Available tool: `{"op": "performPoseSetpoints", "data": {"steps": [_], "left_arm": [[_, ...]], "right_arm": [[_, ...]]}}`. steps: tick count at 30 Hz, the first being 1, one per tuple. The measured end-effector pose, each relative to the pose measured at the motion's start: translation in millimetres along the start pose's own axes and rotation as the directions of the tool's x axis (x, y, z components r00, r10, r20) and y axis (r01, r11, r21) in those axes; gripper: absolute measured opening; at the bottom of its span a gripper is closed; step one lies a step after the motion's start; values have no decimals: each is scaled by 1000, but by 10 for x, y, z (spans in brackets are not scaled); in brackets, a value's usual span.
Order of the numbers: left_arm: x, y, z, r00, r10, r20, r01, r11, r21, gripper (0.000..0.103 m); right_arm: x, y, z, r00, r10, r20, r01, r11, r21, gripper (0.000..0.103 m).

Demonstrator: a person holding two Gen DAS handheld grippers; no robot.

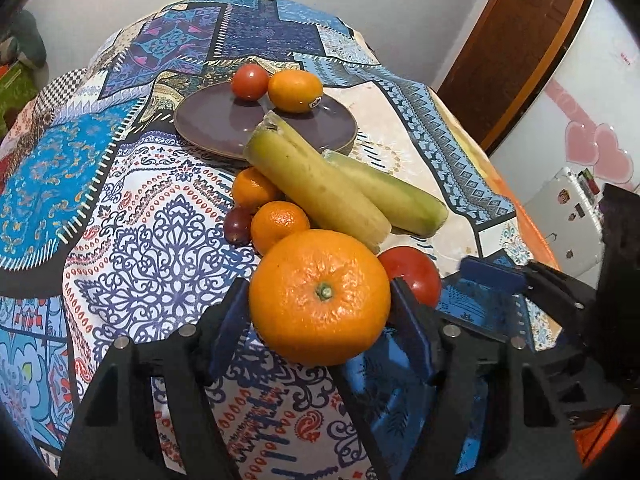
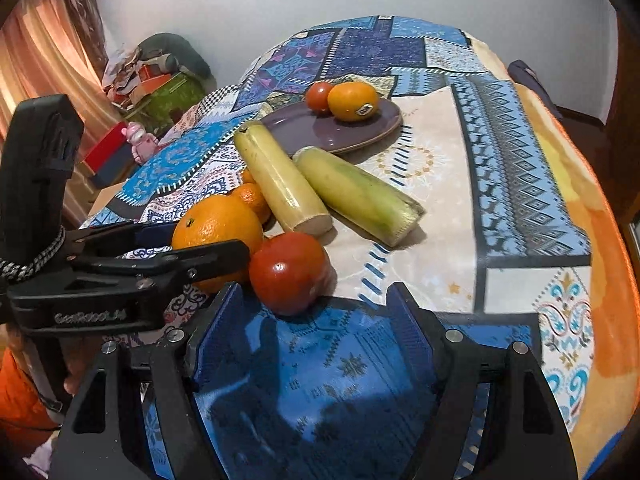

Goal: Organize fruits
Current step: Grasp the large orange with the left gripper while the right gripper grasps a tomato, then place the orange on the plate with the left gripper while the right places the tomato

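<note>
the left gripper (image 1: 320, 300) has its jaws closed against the sides of a big orange (image 1: 320, 296) low over the desk (image 1: 168, 248). the right gripper (image 2: 316, 300) sits with its jaws spread wide and holding nothing, a red tomato (image 2: 290, 272) just ahead. beyond lie two bananas (image 2: 280, 176) and a purple plate (image 2: 340, 132) with a small tomato (image 2: 319, 96) and an orange fruit (image 2: 352, 101).

1. My right gripper (image 2: 316, 300), black with blue pads, stands wide apart over the blue patterned patchwork tablecloth (image 2: 520, 184).
2. A round red tomato (image 2: 290, 272) sits just beyond its fingertips.
3. My left gripper (image 2: 192, 248) clasps a large round orange (image 2: 216, 224).
4. Farther back, a round purple plate (image 2: 332, 130) carries two fruits.
</note>
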State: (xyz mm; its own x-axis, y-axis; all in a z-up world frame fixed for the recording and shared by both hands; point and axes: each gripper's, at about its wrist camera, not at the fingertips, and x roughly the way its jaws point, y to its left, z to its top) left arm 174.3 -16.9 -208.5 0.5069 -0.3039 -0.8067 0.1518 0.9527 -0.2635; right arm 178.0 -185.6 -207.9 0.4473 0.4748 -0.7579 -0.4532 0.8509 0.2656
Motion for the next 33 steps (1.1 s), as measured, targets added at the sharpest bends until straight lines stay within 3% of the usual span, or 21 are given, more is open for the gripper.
{"op": "performPoseSetpoints", "data": {"steps": [9, 13, 22, 33], "left_arm": [[-156, 115, -63, 999, 29, 13, -29, 1000, -10, 69], [-211, 172, -79, 999, 45, 23, -44, 999, -20, 69], [-317, 264, -35, 997, 58, 49, -56, 997, -50, 69], [-626, 278, 270, 985, 78, 155, -71, 996, -47, 69]], "right_arm": [[253, 117, 56, 999, 13, -40, -14, 999, -38, 60], [270, 140, 77, 999, 2, -38, -4, 998, -57, 47], [188, 138, 108, 1000, 2, -29, -4, 998, -61, 46], [-75, 130, 413, 997, 0, 75, 7, 996, -86, 46]]}}
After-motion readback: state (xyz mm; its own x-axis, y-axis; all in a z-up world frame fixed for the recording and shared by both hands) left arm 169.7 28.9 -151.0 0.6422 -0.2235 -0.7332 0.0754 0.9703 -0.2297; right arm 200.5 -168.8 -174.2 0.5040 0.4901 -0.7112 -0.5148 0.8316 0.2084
